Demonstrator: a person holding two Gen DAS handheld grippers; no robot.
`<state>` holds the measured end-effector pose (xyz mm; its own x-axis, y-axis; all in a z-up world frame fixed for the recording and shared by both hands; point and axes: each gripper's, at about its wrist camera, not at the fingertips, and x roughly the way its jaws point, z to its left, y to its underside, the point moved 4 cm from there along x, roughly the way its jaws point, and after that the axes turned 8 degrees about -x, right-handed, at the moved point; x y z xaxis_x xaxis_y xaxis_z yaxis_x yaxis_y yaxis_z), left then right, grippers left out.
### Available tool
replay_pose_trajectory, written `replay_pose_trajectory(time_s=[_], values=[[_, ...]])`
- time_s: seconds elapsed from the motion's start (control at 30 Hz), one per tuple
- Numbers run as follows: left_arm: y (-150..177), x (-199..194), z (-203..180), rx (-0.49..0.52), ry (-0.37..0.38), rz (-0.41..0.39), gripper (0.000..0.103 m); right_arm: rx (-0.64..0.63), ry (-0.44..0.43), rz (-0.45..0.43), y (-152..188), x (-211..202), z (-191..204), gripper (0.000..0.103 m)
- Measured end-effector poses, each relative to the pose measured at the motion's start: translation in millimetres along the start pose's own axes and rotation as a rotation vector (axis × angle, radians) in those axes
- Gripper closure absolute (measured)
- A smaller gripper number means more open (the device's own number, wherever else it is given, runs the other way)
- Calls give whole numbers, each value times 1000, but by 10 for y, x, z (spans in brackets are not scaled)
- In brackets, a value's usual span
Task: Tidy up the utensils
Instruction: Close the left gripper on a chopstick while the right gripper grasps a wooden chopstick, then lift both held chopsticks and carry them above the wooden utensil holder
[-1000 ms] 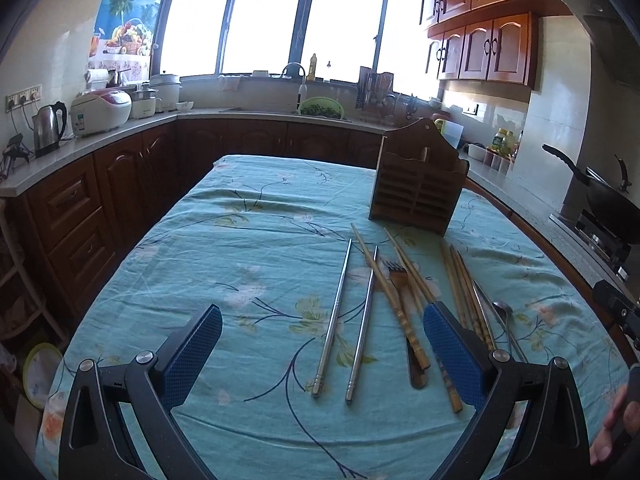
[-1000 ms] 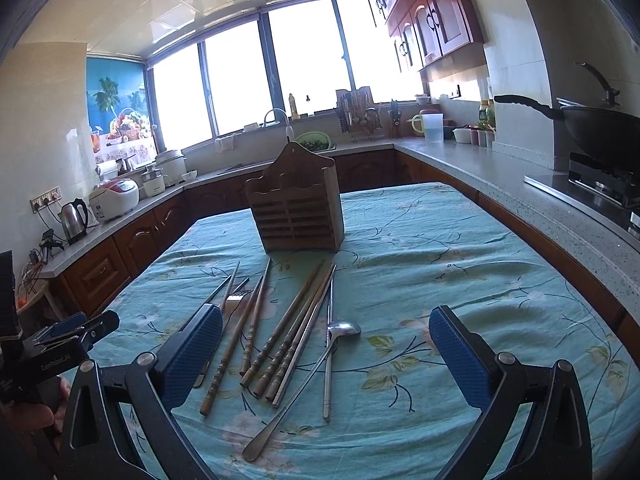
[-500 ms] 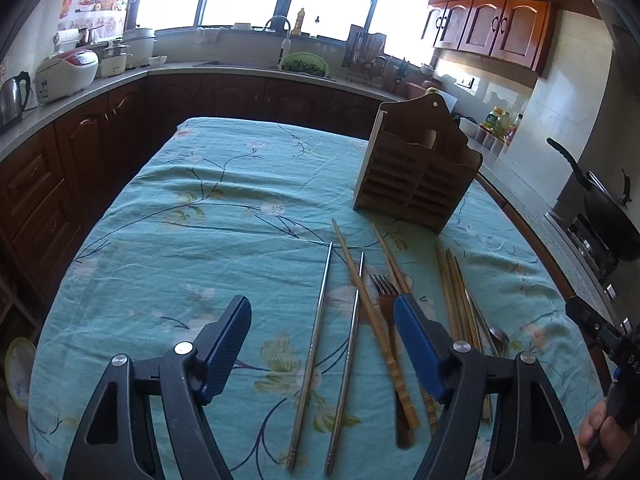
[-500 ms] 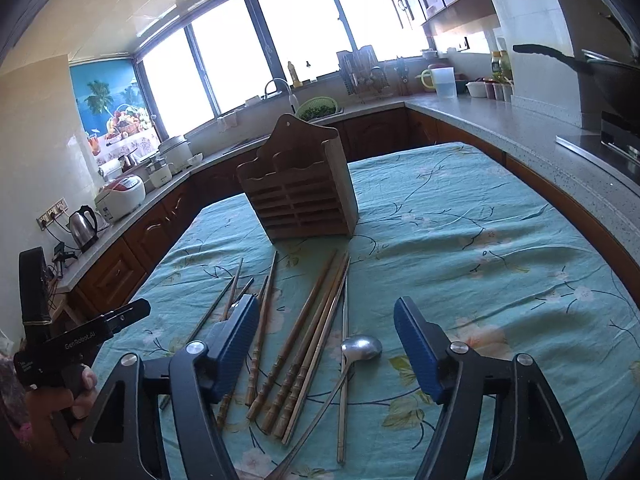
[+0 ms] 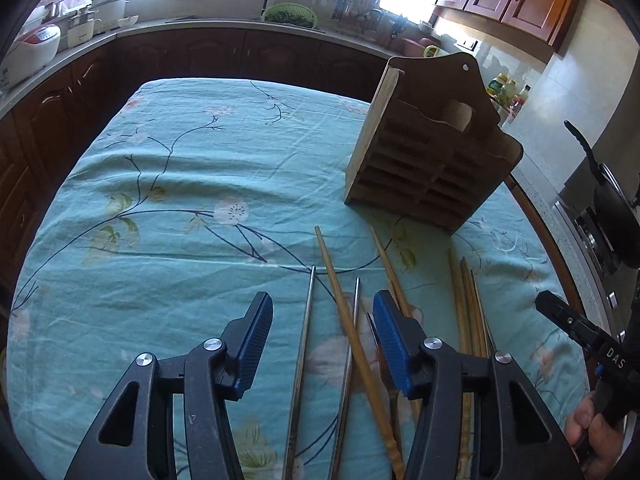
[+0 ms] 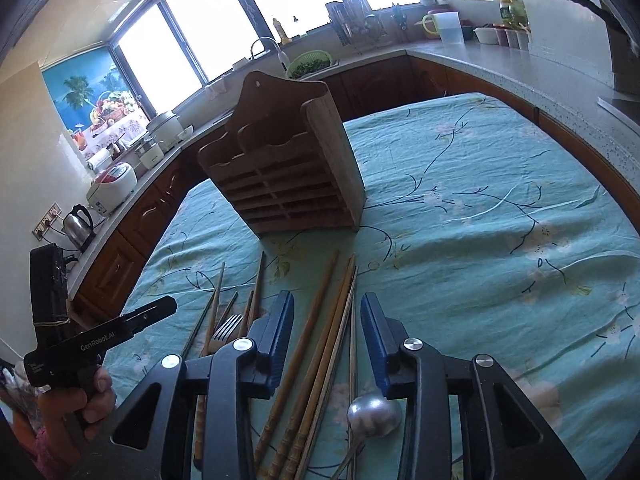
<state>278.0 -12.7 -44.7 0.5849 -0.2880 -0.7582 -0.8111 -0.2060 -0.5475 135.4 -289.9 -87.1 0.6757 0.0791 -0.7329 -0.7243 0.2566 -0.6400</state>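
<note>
A wooden utensil holder (image 5: 432,152) stands on the teal tablecloth; it also shows in the right wrist view (image 6: 288,172). Utensils lie in front of it. My left gripper (image 5: 322,344) is open, low over two metal chopsticks (image 5: 304,344) and a bamboo chopstick (image 5: 348,320), jaws straddling them. My right gripper (image 6: 326,340) is open, straddling a bundle of wooden chopsticks (image 6: 320,344) above a metal spoon (image 6: 374,408). A fork (image 6: 225,330) lies left of it.
The table (image 5: 160,184) is covered in floral cloth. Dark wood cabinets and a counter ring it. A wok (image 5: 616,208) sits on the stove at the right. A rice cooker (image 6: 112,186) and kettle (image 6: 79,222) stand on the left counter.
Both grippers have moved forward and down toward the utensils and have narrowed their jaws, each now straddling chopsticks.
</note>
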Motion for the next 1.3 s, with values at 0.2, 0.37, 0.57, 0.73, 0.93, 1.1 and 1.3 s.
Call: replay_pose_trajectory(time_s=[0.2, 0.37, 0.57, 0.73, 0.93, 1.1, 1.3], values=[[-208, 477, -9, 14, -27, 61, 57, 22, 25, 76, -77, 351, -140, 80], [-294, 804, -3, 10, -31, 111, 59, 38, 31, 140, -77, 607, -223, 83], [-356, 981, -74, 47, -45, 120, 70, 24, 45, 166, -89, 737, -233, 90], [-344, 1042, -107, 72, -46, 128, 93, 14, 43, 167, -128, 736, -242, 93], [-314, 999, -131, 75, -21, 120, 99, 7, 35, 156, -151, 739, -246, 98], [-335, 719, -141, 78, 3, 68, 100, 34, 0, 103, -193, 587, -197, 98], [-339, 246, -113, 49, 59, 2, 100, 30, -38, 9, -370, 199, -81, 99]])
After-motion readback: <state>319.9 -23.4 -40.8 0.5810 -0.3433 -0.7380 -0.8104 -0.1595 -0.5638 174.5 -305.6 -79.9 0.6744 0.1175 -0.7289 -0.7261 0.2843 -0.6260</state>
